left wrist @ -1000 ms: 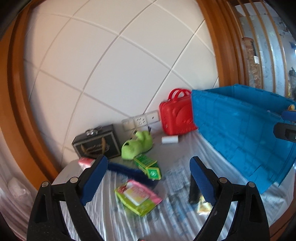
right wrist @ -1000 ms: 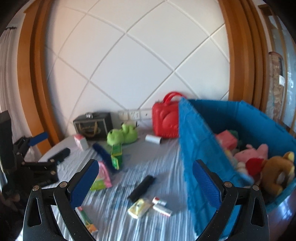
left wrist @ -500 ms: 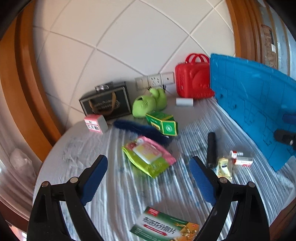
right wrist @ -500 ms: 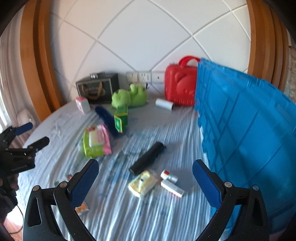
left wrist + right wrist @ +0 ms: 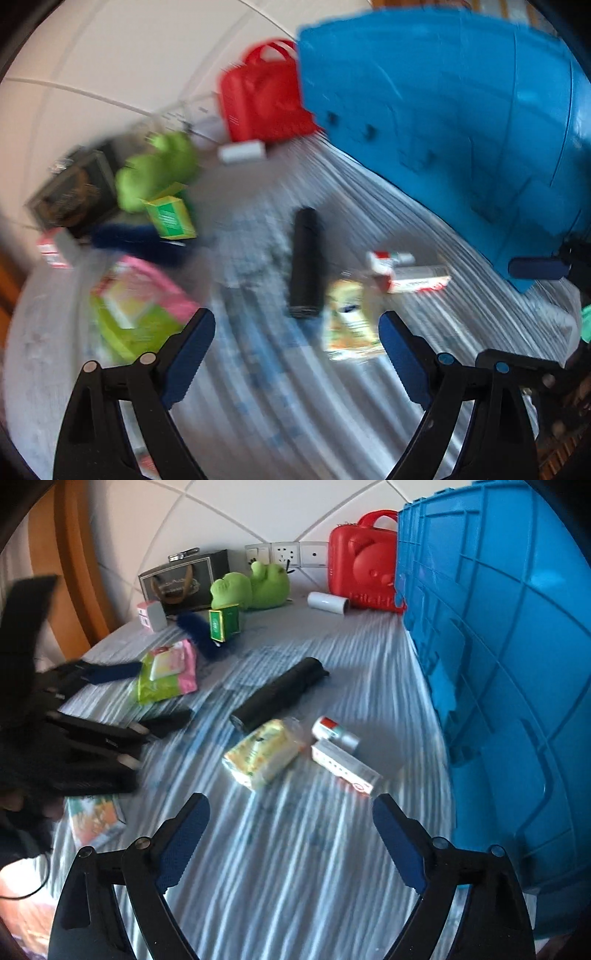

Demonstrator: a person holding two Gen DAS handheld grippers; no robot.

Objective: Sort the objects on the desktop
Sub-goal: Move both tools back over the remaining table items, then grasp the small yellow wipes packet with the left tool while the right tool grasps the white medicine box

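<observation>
We are holding both grippers low over the striped cloth (image 5: 295, 867), each with its jaws apart and nothing between them. The right gripper's (image 5: 291, 834) jaws have just been closing a little, though they are standing wide. Just ahead of it the yellow tissue pack (image 5: 264, 753) is lying between the lines of its two fingers, long axis slanting up to the right; beside it, toward the blue crate (image 5: 517, 664), the small bottle (image 5: 334, 733) and the white-and-red box (image 5: 345, 768) are lying close together. The black tube (image 5: 279, 694) is lying farther off, slanting the same way. From the left gripper (image 5: 297, 345) – its view is blurred – that tube (image 5: 304, 262) is running almost straight ahead, so we are judging the right hand nearer the pack, the left better lined up for the tube.
</observation>
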